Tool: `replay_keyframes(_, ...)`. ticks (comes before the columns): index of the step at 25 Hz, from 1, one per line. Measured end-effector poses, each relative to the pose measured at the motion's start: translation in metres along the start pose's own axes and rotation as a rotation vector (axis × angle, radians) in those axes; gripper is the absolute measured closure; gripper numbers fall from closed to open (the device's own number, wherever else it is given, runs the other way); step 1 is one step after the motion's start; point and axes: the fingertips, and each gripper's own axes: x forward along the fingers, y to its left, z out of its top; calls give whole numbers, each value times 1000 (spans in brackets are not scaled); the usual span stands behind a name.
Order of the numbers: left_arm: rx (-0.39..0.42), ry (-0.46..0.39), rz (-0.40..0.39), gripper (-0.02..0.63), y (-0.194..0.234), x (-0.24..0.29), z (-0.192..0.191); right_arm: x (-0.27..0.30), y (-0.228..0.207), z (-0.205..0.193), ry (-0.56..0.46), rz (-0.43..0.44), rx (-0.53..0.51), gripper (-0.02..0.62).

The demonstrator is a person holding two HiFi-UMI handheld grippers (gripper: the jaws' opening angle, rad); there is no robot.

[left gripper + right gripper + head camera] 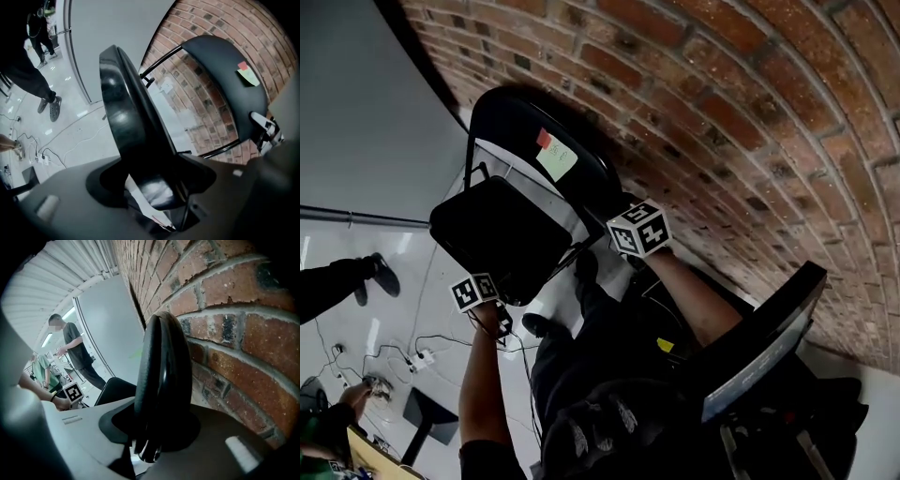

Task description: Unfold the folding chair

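Note:
A black folding chair stands against the brick wall, its backrest [530, 122] bearing a pale sticky note [556, 156] and its seat [502, 234] tilted out in front. My left gripper [490, 307] is shut on the seat's front edge [133, 136], which fills the gap between the jaws. My right gripper [617, 242] is shut on the backrest's side edge [161, 376], close to the bricks. The left gripper view also takes in the backrest [225, 70] and the right gripper [266, 131]. In the right gripper view the seat [115, 389] and the left gripper's marker cube [71, 392] appear.
The curved brick wall [750, 122] runs right behind the chair, with a grey panel [366, 112] to the left. Cables and a power strip [422, 356] lie on the glossy floor. People stand nearby [75, 352], and a dark screen [764, 347] sits at the lower right.

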Motion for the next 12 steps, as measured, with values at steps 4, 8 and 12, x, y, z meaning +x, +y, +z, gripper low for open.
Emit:
replay_keyframes(4, -53, -4, 20, 281, 4, -4, -9, 6, 0, -3, 11, 30, 12, 485)
replay_keyframes(8, -46, -58, 23, 281, 0, 15, -1, 0, -19, -4, 30, 13, 8, 485)
replay_keyframes(12, -38, -7, 73, 281, 8, 11, 0, 1, -22, -1, -3, 16, 33, 483)
